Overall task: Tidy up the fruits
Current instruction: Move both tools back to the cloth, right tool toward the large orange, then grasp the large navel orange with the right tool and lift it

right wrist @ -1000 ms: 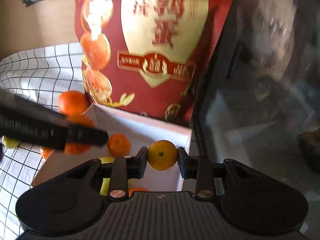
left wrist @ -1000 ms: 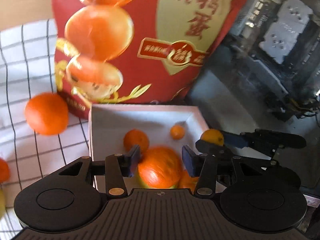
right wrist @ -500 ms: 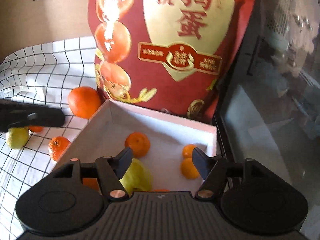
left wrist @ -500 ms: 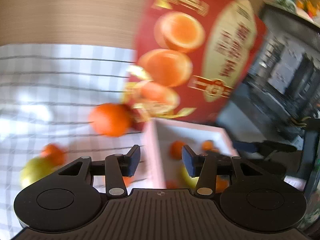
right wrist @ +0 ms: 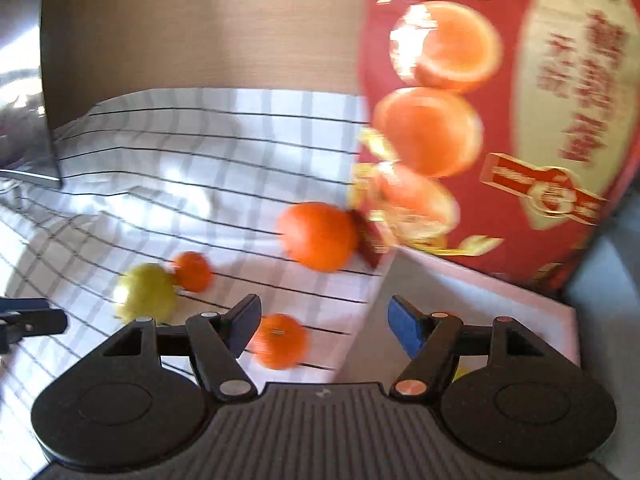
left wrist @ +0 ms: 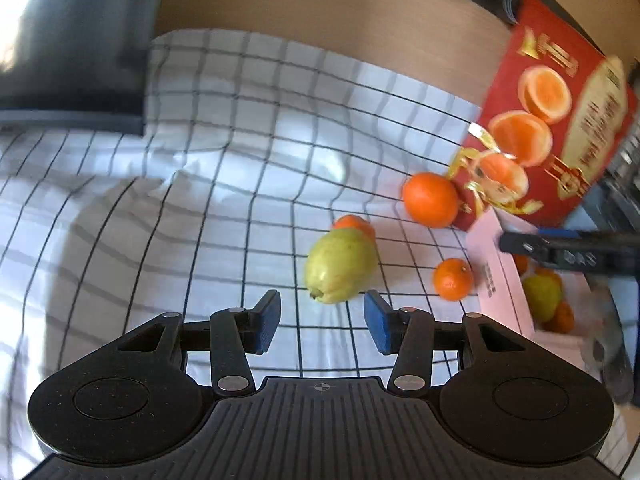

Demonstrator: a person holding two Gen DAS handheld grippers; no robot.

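Green pear (left wrist: 340,266) on checked cloth (left wrist: 224,168), just ahead of left hand-held gripper (left wrist: 322,322), jaws open, empty. Small orange (right wrist: 278,341) beside pale box (right wrist: 472,300), between spread jaws of right hand-held gripper (right wrist: 324,326).

Left gripper (left wrist: 322,322): jaws spread wide with nothing between them; blue pads (left wrist: 267,322) face each other across an open gap.
Left gripper pose: level and pointing forward, held low; its black linkage arms splay outward to either side behind the jaws.
Left gripper seen from the right wrist view (right wrist: 24,320): only a dark tip with a blue pad shows, well off to the left of the right jaws.
Right gripper (right wrist: 326,326): jaws spread wide, empty; the blue pad (right wrist: 406,328) on the right finger is sunlit.
Right gripper seen from the left wrist view (left wrist: 560,248): a dark finger reaching in from the right, ahead of the left jaws and well apart from them.
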